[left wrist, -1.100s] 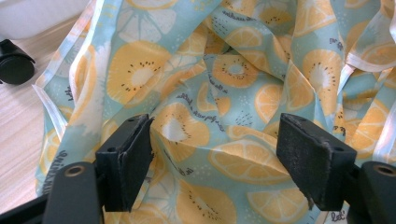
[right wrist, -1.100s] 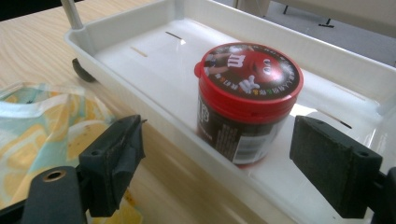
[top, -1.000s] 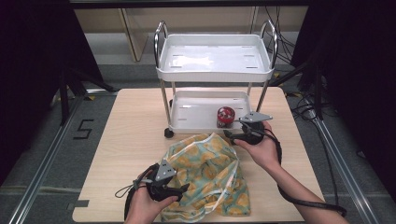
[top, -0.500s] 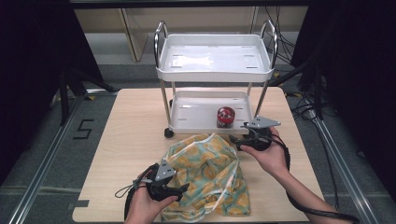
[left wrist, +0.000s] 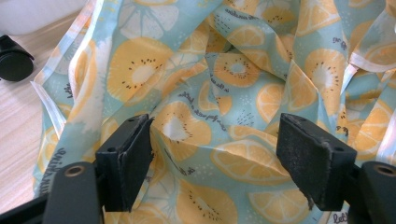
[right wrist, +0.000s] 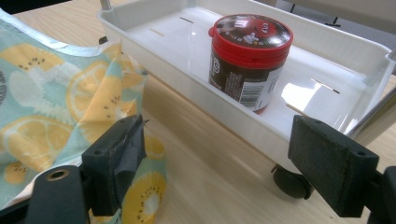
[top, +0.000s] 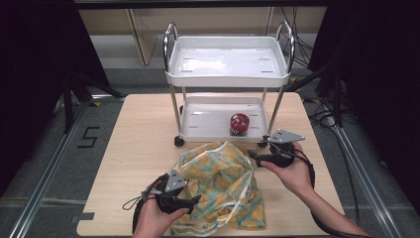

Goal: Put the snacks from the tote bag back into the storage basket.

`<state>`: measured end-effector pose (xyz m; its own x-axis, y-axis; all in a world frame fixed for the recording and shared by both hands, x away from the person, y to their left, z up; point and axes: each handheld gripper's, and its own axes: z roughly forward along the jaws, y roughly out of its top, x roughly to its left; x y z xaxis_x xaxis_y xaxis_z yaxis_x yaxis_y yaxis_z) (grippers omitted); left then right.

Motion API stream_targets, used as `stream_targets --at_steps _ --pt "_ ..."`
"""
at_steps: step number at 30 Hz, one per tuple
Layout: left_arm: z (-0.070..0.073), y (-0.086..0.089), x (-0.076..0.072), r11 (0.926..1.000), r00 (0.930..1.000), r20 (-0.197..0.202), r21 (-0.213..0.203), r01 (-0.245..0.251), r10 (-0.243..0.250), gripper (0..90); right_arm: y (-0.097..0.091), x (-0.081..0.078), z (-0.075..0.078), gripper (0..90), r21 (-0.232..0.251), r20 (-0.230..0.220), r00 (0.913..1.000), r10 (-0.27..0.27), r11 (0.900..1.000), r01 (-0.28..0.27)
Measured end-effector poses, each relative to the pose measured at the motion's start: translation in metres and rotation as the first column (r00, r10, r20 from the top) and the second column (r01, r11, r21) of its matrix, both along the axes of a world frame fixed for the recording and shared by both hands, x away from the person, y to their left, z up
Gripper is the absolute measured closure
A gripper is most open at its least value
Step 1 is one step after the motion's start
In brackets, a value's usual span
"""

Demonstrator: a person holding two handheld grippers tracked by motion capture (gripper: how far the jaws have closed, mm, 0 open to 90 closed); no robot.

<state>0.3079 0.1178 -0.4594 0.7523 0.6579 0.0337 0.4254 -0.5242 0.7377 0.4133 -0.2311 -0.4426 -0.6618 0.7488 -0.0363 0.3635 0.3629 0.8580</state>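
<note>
A light blue cloth bag [top: 218,186] printed with orange and kiwi slices lies crumpled on the wooden table [top: 133,134], in front of a small white two-tier cart [top: 228,74]. A red-lidded jar [top: 239,124] stands upright in the cart's lower tray [top: 203,119]. My left gripper [top: 194,200] rests at the bag's near left edge. Its jaws stand open over the rumpled fabric [left wrist: 224,93]. My right gripper [top: 253,154] hovers open by the bag's right side. It faces the jar [right wrist: 247,60] and the lower tray [right wrist: 327,70], with the bag [right wrist: 56,93] to its left.
The cart's top tray [top: 228,59] holds nothing. Black casters [left wrist: 14,63] [right wrist: 292,182] sit under the cart near the bag. Bare tabletop stretches along the left side. Metal floor rails [top: 44,178] run beside the table.
My right gripper has drifted to the right and a little toward the near edge, away from the bag's top. The left gripper and bag have stayed put.
</note>
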Motion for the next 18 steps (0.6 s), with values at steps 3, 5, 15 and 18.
stream_targets --at_steps 3,5,15,18 --pt "0.0 0.0 0.0 1.0 1.0 -0.001 -0.005 -0.006 0.006 26.2 0.0 -0.005 0.0 19.9 0.022 -0.032 0.9994 -0.013 0.9997 0.013" --pt "-0.001 0.0 0.0 0.9999 0.9999 0.002 -0.009 -0.011 0.011 26.2 -0.002 -0.007 0.0 19.9 0.013 -0.023 0.9997 -0.005 0.9999 0.006" --pt "-0.003 -0.002 0.0 0.999 0.9997 0.0 -0.038 -0.024 0.024 26.3 -0.009 -0.018 -0.003 19.9 0.036 -0.028 0.9994 -0.019 0.9991 0.02" --pt "-0.002 0.0 0.001 1.0 1.0 0.001 -0.002 0.001 -0.001 26.3 -0.013 -0.019 -0.007 19.9 0.046 -0.019 0.9995 -0.024 0.9986 0.025"
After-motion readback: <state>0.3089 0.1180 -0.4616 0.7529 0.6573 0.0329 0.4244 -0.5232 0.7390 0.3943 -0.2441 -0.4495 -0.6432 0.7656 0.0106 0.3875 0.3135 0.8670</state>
